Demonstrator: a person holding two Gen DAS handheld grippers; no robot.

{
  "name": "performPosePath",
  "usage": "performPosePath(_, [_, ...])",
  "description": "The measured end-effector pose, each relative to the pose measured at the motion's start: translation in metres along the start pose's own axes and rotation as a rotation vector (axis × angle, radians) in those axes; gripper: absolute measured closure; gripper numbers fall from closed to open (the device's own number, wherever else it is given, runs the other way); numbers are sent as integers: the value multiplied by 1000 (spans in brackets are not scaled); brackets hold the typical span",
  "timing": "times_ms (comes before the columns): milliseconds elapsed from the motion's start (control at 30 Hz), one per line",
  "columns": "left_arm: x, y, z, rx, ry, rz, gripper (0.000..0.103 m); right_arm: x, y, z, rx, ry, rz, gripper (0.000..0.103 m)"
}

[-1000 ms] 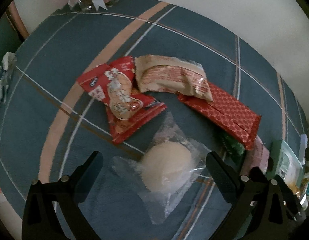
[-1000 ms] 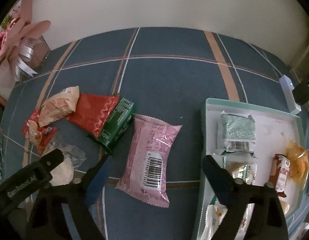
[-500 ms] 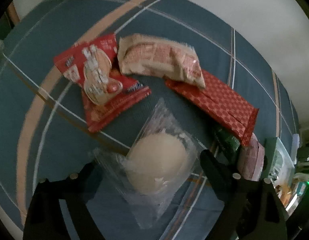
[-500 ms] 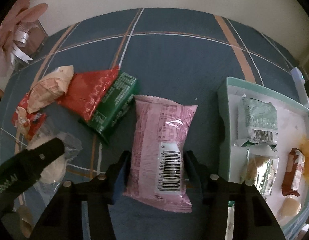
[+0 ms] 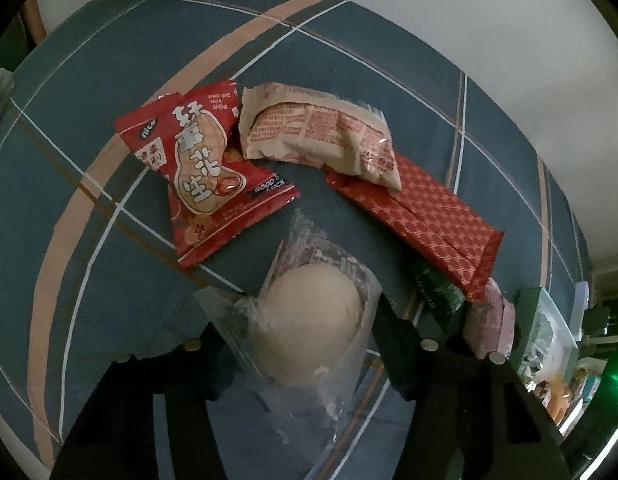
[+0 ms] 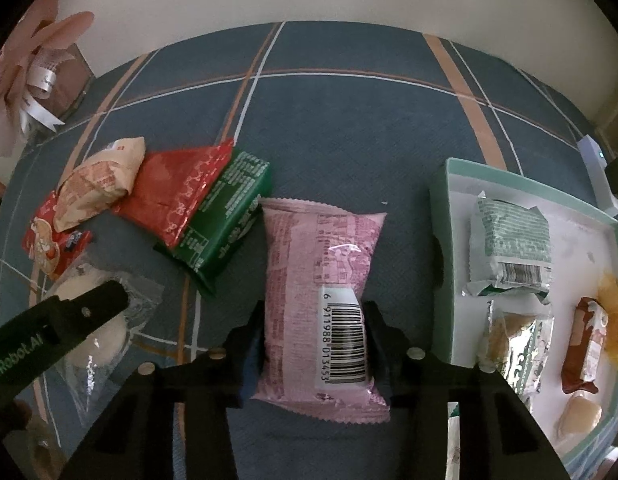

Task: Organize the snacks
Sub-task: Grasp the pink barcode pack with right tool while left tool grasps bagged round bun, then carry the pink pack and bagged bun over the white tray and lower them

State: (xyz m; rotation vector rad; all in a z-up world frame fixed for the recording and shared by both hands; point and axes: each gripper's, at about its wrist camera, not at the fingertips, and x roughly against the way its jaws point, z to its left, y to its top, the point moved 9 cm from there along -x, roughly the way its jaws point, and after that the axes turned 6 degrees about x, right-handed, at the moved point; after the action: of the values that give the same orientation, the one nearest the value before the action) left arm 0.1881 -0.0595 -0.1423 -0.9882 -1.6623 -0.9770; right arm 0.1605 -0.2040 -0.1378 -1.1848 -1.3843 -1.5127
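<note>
Both my wrist cameras look steeply down, close over the tablecloth (image 5: 109, 80), sharing the pale bun packet (image 5: 309, 320) (image 6: 97, 320).

I see blue plaid surface (image 6: 349, 128). On it: red peanut packet (image 5: 197, 168), beige packet (image 5: 309, 136), green packet (image 6: 225, 216), pink packet (image 6: 321, 280), clear-wrapped bun (image 5: 309, 320), teal tray (image 6: 441, 248).

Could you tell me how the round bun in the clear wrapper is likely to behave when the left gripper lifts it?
The bun looks soft and pale, so it will probably squash a little between the left gripper fingers. Its clear wrapper is loose and crinkled, likely slippery, so the bun may shift inside. It seems light for its size.
</note>
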Motion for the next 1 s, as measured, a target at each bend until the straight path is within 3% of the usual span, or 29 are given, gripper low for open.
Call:
performPosePath(100, [5, -1, -5, 7, -14, -2, 48, 1, 0, -2, 12, -4, 6, 59])
performPosePath(500, [21, -12, -16, 7, -15, -30, 51, 28, 7, -3, 14, 19, -20, 60])
performPosePath(1000, [83, -7, -33, -16, -94, -139, 51, 77, -2, -5, -3, 27, -75, 60])
